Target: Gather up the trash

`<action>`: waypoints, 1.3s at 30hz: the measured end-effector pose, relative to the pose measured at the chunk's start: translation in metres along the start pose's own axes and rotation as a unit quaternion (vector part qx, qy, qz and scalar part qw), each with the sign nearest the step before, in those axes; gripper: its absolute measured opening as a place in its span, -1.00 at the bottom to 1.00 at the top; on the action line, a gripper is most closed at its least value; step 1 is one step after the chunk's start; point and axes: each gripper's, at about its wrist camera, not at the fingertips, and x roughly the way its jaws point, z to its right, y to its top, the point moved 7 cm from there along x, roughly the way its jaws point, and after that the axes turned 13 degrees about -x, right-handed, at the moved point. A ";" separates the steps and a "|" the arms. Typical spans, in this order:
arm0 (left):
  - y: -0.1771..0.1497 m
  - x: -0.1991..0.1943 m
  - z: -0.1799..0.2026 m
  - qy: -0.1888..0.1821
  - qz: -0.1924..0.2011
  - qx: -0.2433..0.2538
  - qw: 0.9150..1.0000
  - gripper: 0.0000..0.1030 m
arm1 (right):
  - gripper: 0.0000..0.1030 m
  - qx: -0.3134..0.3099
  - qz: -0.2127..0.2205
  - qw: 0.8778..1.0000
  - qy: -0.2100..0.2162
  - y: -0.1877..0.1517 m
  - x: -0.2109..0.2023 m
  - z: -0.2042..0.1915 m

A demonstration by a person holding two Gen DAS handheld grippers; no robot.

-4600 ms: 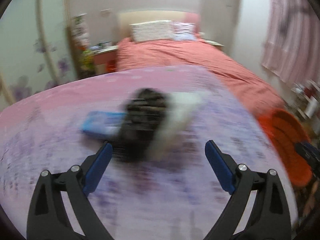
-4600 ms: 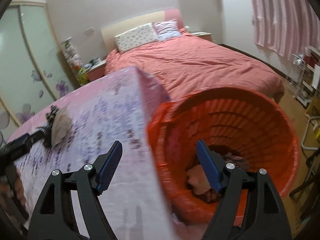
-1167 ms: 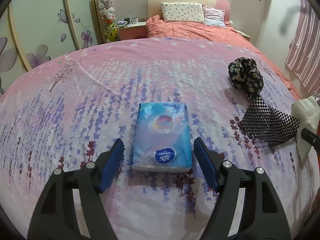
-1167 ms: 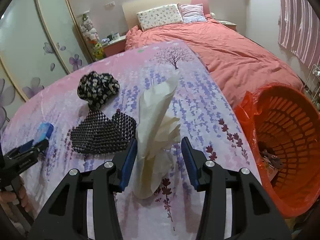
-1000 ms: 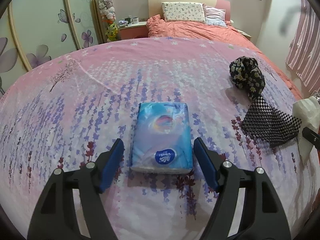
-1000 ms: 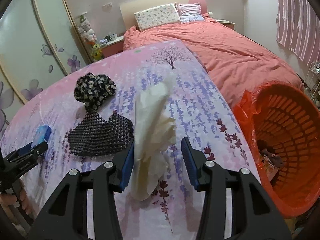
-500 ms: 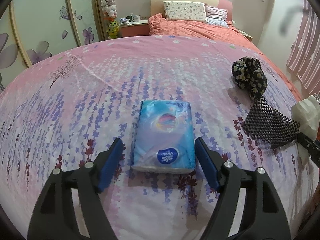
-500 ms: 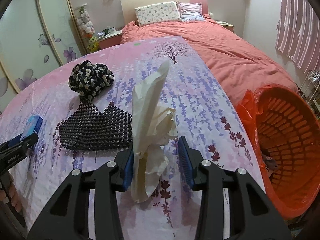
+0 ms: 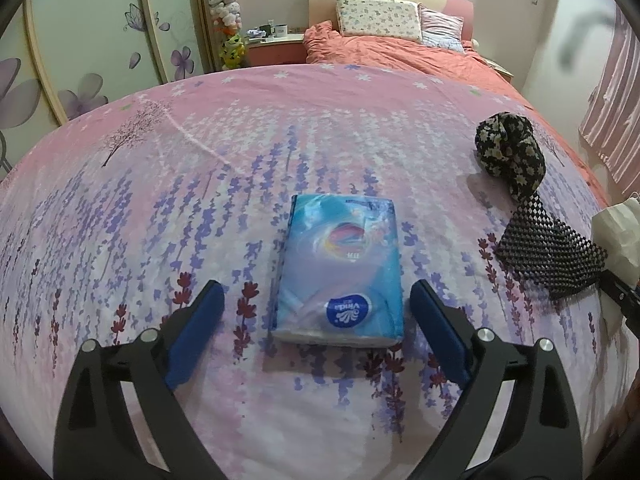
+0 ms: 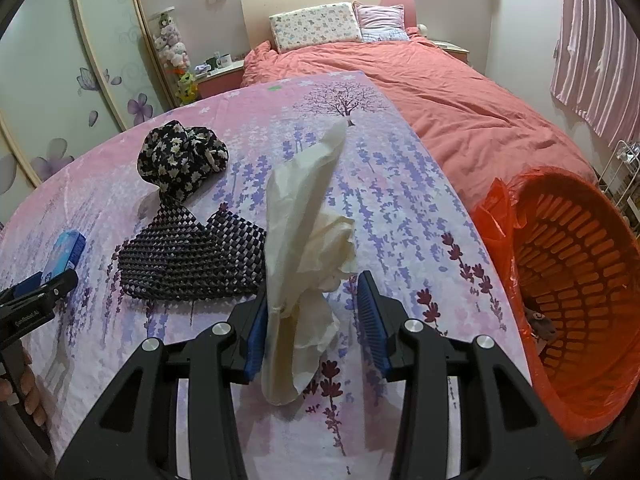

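Carrying a crumpled cream paper (image 10: pixel 304 216) in the right gripper (image 10: pixel 312 286), fingers set narrow, the left pad flat against the sheet and the right one meeting only its bulge near the tip: probably a light hold. Keep that squeeze steady and swing toward the orange basket (image 10: pixel 580 280), off to the right of the fingers and below the edge of the bench (image 10: pixel 400 184). Release only with the fingertips well over the rim, to avoid snagging the liner with the long upper end rising past the fingertips. Steer the dangling lower end clear of the black mesh cloth (image 10: pixel 188 256) and the flowered cloth (image 10: pixel 180 160), both to the left of and beyond the fingers. Meanwhile, opening the left gripper (image 9: pixel 314 286) wide around the blue tissue pack (image 9: pixel 340 260), flat on the bench between its fingers and touched by neither pad. For a pickup there, lower until both pads flank the long sides near the middle, then close squarely; soft wrapper, likely to bulge or slip under a corner grip.
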 end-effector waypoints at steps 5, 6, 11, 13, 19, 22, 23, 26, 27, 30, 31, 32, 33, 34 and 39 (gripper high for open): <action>-0.004 0.002 0.002 -0.006 -0.006 0.011 1.000 0.92 | -0.18 0.003 0.001 1.000 0.004 0.000 0.000 0.000; -0.004 0.002 0.003 -0.007 -0.006 0.012 1.000 0.92 | -0.18 0.004 0.002 1.000 0.005 0.000 -0.001 -0.001; -0.001 -0.004 -0.002 -0.014 0.008 0.001 1.000 0.52 | -0.25 0.020 0.009 1.000 0.019 0.000 -0.003 0.003; 0.001 -0.006 -0.002 -0.019 0.012 0.001 1.000 0.33 | -0.48 0.035 0.012 0.999 0.018 -0.001 -0.004 0.008; 0.002 -0.005 0.009 -0.015 0.013 0.030 0.999 0.16 | -0.56 0.049 0.028 0.998 0.030 -0.010 -0.016 0.017; 0.002 -0.008 0.010 -0.025 0.010 0.017 0.999 -0.01 | -0.56 0.038 0.040 0.998 0.024 -0.010 -0.028 0.018; 0.003 -0.011 0.012 -0.029 0.011 0.014 0.999 -0.01 | -0.56 0.035 0.043 0.998 0.023 -0.010 -0.032 0.018; 0.004 -0.024 0.019 -0.032 0.027 0.020 0.999 -0.02 | -0.56 0.027 0.062 0.998 0.016 -0.004 -0.050 0.025; 0.003 -0.029 0.023 -0.035 0.032 0.022 0.999 -0.02 | -0.56 0.027 0.066 0.997 0.014 -0.001 -0.052 0.027; 0.005 -0.049 0.038 -0.047 0.047 0.032 0.997 -0.02 | -0.56 0.029 0.084 0.996 0.009 0.004 -0.070 0.036; 0.006 -0.057 0.046 -0.052 0.053 0.037 0.997 -0.02 | -0.56 0.029 0.089 0.996 0.006 0.006 -0.076 0.039; 0.007 -0.066 0.054 -0.059 0.059 0.042 0.996 -0.02 | -0.56 0.030 0.096 0.995 0.002 0.008 -0.083 0.043; 0.007 -0.072 0.062 -0.064 0.063 0.046 0.995 -0.02 | -0.56 0.030 0.099 0.995 0.000 0.009 -0.087 0.045; 0.007 -0.080 0.072 -0.072 0.067 0.050 0.994 -0.02 | -0.56 0.031 0.104 0.994 -0.003 0.010 -0.093 0.050; 0.003 -0.120 0.121 -0.115 0.086 0.073 0.987 -0.02 | -0.56 0.035 0.122 0.992 -0.018 0.012 -0.116 0.070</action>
